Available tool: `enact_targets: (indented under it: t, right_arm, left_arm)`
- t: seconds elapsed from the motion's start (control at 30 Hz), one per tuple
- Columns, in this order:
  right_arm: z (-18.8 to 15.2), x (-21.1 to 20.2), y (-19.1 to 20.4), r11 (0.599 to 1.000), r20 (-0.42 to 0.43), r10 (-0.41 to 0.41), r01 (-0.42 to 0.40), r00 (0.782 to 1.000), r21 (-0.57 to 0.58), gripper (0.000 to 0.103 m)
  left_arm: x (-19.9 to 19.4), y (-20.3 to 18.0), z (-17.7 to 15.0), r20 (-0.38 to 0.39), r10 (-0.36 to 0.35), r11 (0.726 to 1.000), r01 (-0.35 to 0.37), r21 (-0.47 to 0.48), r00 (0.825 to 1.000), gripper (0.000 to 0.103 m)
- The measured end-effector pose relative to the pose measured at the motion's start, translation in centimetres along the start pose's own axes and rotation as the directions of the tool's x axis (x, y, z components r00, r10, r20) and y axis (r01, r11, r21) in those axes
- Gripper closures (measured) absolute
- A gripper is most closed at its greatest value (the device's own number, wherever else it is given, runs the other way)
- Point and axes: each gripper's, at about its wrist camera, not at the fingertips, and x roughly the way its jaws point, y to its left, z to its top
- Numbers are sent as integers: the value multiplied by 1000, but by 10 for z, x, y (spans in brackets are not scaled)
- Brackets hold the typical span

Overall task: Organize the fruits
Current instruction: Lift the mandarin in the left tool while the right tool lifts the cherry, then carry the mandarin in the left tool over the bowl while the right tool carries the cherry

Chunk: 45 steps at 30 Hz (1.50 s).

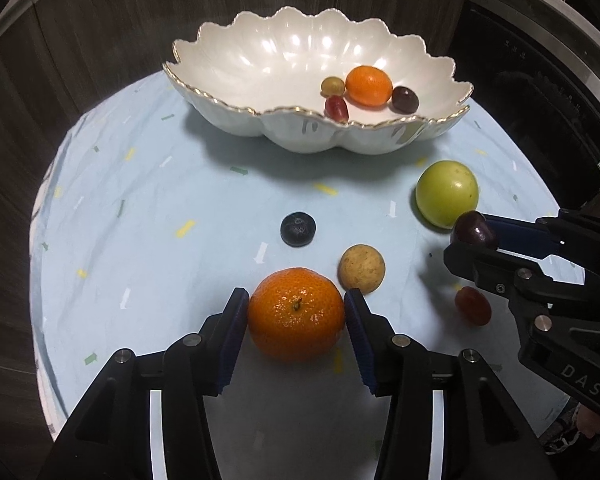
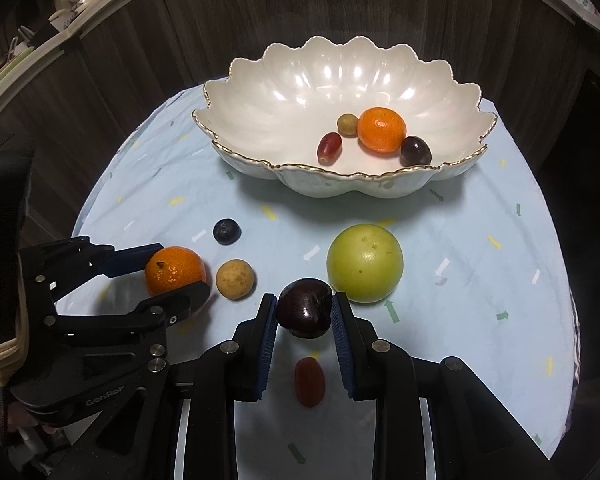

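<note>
4 fruits are seen inside the scalloped white bowl [image 2: 284,108]: a small orange [image 2: 381,129], a dark grape [image 2: 415,151], a red grape [image 2: 329,147] and a yellowish grape [image 2: 347,125]. On the light-blue tablecloth [image 2: 480,280] a mandarin [image 1: 296,313] is bracketed by the left gripper [image 1: 297,312], whose pads stand at its 2 sides; whether they press on it cannot be told. A dark plum [image 2: 304,308] is clamped in the right gripper [image 2: 305,314] and is held above the cloth. Beneath it, a red grape on the cloth [image 2: 309,381] is seen. A green apple [image 2: 364,263] lies just beside the plum, a tan round fruit [image 2: 235,279] sits near the mandarin, and a blueberry [image 2: 227,231] is placed farther toward the bowl.
</note>
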Motion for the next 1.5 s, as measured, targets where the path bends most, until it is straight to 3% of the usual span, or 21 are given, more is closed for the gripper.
enact_targets:
  t: [0.63,1.5]
  right_arm:
    - [3,-10,-3,1000,21,2,-2,1000,6,74]
    - [41,-50,-39,998,139,-18,10,990,55,74]
  left_arm:
    - [-19,-1,5,45,20,999,-19,-25,999,58]
    - [-55,-21,57,115,73,995,-65,-76,991,58]
